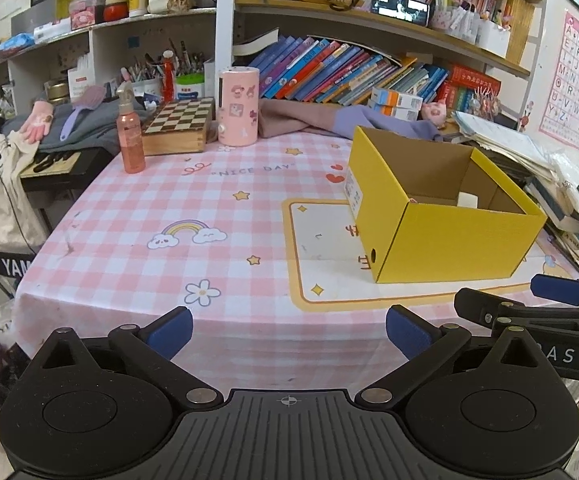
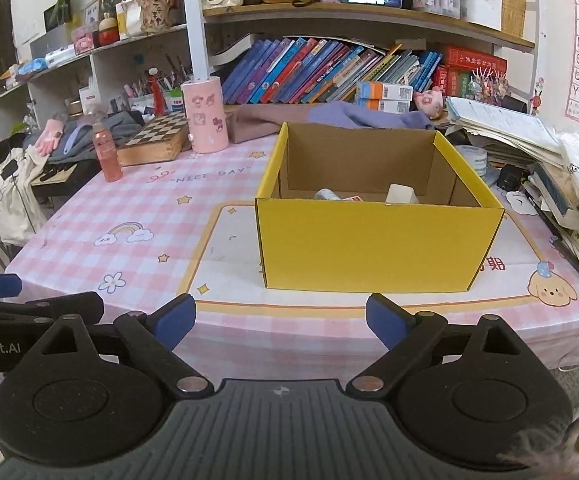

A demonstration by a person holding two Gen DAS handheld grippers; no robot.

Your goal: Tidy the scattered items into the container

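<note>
Yellow box [image 2: 377,248] on gingham tablecloth [image 2: 129,208]; pink bottle [image 2: 107,156], chessboard [image 2: 155,138] behind.

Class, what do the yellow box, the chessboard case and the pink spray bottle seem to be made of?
Yellow box: likely cardboard, matte yellow outside, bare brown inside with folded flaps.
Chessboard case: probably wood, showing visible grain and jointed corners.
Pink spray bottle: looks like translucent plastic; glass cannot be excluded.

"NICE DAY" on tablecloth [image 1: 129,208]
</note>
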